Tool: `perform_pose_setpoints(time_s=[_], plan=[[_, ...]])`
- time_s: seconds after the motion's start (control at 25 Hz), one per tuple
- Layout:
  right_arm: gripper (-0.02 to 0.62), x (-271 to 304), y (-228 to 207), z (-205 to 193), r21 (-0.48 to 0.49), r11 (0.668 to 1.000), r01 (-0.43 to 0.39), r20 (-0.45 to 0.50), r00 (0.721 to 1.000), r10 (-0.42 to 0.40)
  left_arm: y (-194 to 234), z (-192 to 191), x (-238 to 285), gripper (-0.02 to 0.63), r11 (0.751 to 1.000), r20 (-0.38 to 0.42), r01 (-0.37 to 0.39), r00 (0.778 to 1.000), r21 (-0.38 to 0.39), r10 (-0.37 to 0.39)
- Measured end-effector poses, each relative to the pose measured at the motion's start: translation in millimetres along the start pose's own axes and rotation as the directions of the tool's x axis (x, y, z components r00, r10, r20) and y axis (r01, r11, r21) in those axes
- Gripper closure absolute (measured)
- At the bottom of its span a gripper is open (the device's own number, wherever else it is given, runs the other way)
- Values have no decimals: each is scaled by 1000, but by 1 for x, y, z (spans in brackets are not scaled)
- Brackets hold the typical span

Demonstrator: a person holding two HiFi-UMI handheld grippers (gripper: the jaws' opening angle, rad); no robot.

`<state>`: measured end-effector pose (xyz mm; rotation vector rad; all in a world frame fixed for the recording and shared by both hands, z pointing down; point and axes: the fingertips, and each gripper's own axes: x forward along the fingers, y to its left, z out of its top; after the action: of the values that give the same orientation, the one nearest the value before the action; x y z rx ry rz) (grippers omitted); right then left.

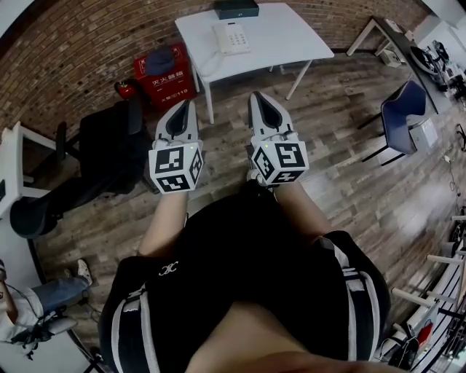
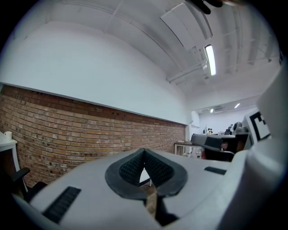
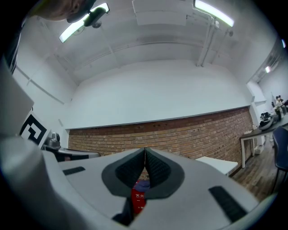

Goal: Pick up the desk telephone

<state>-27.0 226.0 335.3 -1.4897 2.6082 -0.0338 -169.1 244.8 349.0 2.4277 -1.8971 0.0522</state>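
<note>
A white desk telephone (image 1: 231,37) lies on a white table (image 1: 291,40) at the top of the head view, its cord hanging off the table's left edge. My left gripper (image 1: 188,103) and right gripper (image 1: 255,95) are held side by side over the wooden floor, well short of the table. Both point level toward the brick wall. In the left gripper view the left gripper (image 2: 144,152) is shut with nothing between its pads. My right gripper (image 3: 145,150) is also shut and empty in the right gripper view. The telephone does not show in either gripper view.
A red box (image 1: 164,74) with white print stands on the floor left of the table. A black office chair (image 1: 109,149) is at the left, a blue chair (image 1: 402,109) at the right. A dark box (image 1: 236,8) sits at the table's far edge.
</note>
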Motion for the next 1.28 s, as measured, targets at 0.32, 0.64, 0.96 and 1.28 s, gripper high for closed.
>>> perform_pose_setpoints(time_s=[0.32, 0.64, 0.96, 1.28], plan=[[595, 15, -14, -3, -14, 1000, -10, 10, 1000, 10, 9, -2, 12, 604, 1000, 16, -9, 1000, 5, 9], [595, 75, -47, -8, -25, 999, -40, 29, 999, 41, 33, 0, 63, 604, 998, 34, -57, 998, 15, 56], [595, 152, -92, -30, -1, 999, -35, 4, 999, 35, 57, -15, 137, 604, 997, -4, -78, 997, 6, 78], [595, 225, -137, -57, 36, 999, -37, -70, 997, 40, 67, -36, 220, 604, 998, -101, -57, 993, -30, 53]])
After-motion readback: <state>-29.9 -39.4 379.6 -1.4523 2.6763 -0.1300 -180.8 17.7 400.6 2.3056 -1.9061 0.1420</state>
